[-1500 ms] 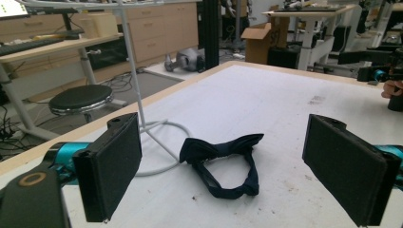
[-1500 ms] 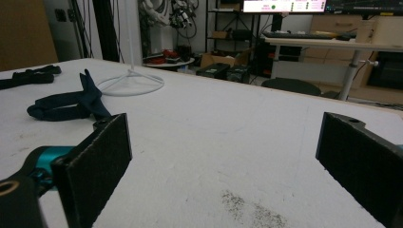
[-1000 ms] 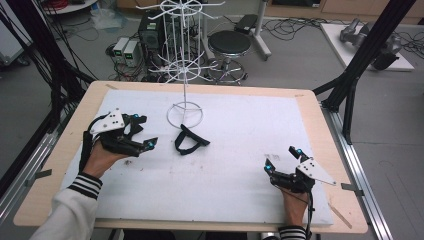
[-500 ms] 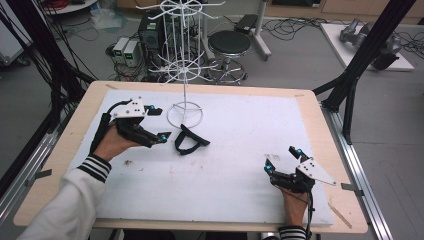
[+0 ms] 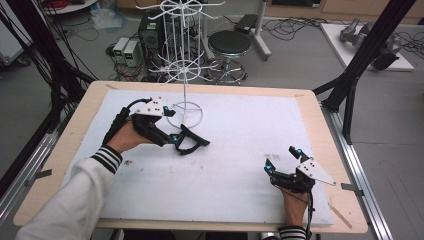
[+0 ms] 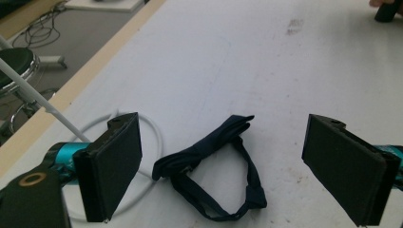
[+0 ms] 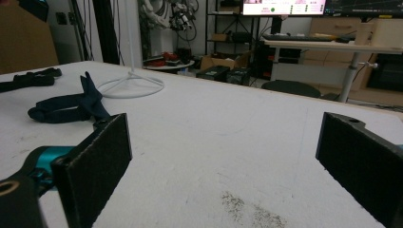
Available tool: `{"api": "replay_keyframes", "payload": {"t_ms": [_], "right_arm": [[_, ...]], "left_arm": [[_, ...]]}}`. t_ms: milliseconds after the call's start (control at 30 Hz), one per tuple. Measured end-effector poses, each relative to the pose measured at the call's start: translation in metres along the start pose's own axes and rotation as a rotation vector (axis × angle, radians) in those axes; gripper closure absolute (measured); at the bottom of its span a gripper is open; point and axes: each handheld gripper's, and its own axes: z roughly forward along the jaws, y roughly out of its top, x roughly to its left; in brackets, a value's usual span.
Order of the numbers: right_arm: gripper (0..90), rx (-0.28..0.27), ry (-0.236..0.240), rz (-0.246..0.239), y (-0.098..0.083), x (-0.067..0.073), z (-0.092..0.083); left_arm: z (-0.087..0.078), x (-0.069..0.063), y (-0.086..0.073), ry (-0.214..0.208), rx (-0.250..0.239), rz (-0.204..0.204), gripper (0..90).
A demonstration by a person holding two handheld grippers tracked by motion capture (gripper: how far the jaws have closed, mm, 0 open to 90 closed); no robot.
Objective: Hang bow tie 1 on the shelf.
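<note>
no bins or boxes on the desk (image 5: 235, 210), just the white mat and a white wire rack (image 5: 184, 70) standing toward twelve o'clock, its ring base flat on the surface and its arms bare. here's the left claw (image 5: 176, 138), spread wide, jaws either side of a dark navy bow tie (image 5: 192, 142) that lies flat on the mat just at five o'clock of the rack's ring base. in the left gripper view the bow tie (image 6: 216, 166) sits right between the two black pads, nearer the one at nine o'clock, touching neither as far as can be told; the knotted bow part angles up toward one o'clock, and the thin neck strap loops round below it toward six o'clock, closing into a loose oval. the fabric looks matte, creased at the knot, with a small clasp barely visible where strap meets bow. the rack's ring (image 6: 154, 142) curves just behind the pad at nine o'clock. over to the right claw (image 5: 281, 160), also held wide and gripping nothing, resting low on the mat well apart at four o'clock of the tie. from the right gripper view the bow tie (image 7: 66, 107) lies off at ten o'clock, one wing sticking up, with the ring base (image 7: 130, 86) just beyond it.
</note>
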Motion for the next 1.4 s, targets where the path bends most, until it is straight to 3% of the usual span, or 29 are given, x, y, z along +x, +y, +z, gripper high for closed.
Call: {"api": "replay_keyframes", "payload": {"t_ms": [267, 567, 867, 1400], "right_arm": [[3.9, 0.005, 0.000, 0.005, 0.000, 0.001, 0.000], [3.8, 0.004, 0.000, 0.004, 0.000, 0.001, 0.000], [3.9, 0.003, 0.001, 0.001, 0.000, 0.001, 0.000], [3.9, -0.001, 0.001, 0.001, 0.000, 0.000, 0.000]], "left_arm": [[0.010, 0.005, 0.009, -0.019, 0.037, 0.020, 13.7], [0.034, 0.004, 0.021, -0.058, 0.103, 0.082, 14.3], [0.054, 0.008, 0.030, -0.083, 0.163, 0.109, 14.5], [0.079, 0.015, 0.022, -0.097, 0.253, 0.107, 16.9]]}}
